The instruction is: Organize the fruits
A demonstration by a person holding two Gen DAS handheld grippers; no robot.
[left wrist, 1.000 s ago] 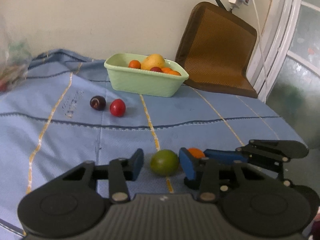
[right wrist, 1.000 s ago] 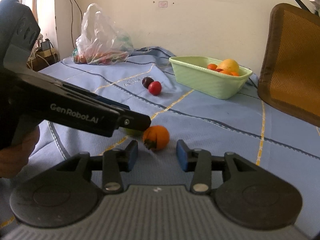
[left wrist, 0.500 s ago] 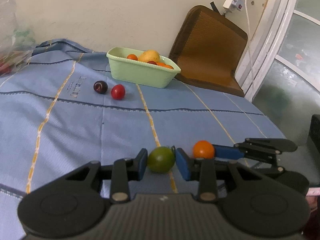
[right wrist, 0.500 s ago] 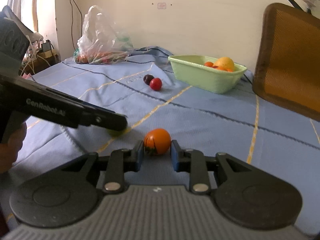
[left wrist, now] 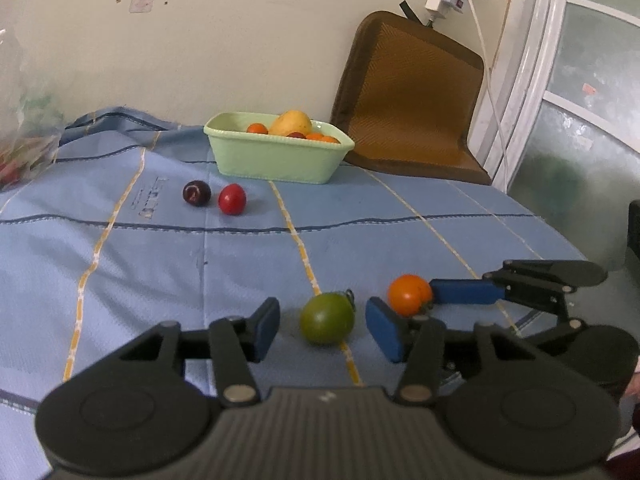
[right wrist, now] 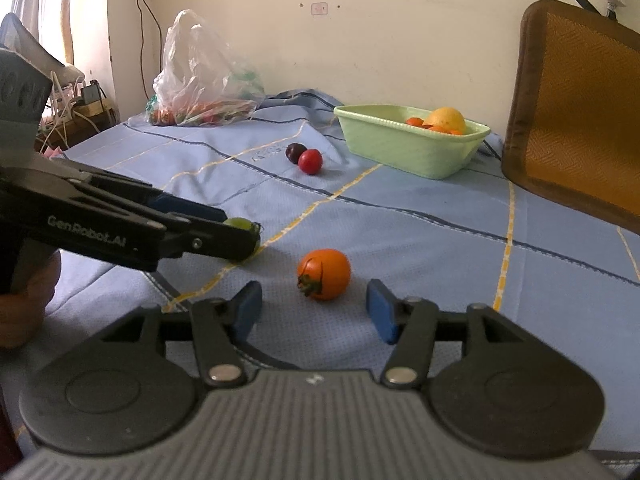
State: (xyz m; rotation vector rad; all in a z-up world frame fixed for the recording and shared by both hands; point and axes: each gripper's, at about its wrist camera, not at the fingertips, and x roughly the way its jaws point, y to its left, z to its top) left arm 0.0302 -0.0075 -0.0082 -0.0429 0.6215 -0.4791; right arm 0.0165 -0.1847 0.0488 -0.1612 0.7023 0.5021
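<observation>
The green tub (left wrist: 276,160) at the back of the blue-clothed desk (left wrist: 140,264) serves as the landmark here. It already holds a yellow fruit (left wrist: 290,123) and several small orange and red ones, so part of the sorting looks done.

4 fruits lie outside the tub. Going left to right in the left wrist view: a dark plum (left wrist: 196,193) and a red tomato (left wrist: 232,199) sit just beside each other, in front of the tub and a little to its left. Well nearer than the tub, at the front of the desk, sit a green tomato (left wrist: 327,318) and, near it to the right, an orange tomato (left wrist: 409,295).

The left tool (left wrist: 323,328) has its jaws apart with the green tomato resting on the cloth between them; neither pad touches it. The right tool (right wrist: 312,308) is likewise spread wide, with the orange tomato (right wrist: 323,274) lying just ahead of the gap between its pads, untouched. Neither tool carries anything.

By my reading, the job is roughly midway: each tool still needs to close on its tomato and take it back to the tub, and after that the plum and red tomato remain. A plastic bag (right wrist: 204,76) of produce sits far to the tub's left; whether it belongs to the task I cannot tell.
</observation>
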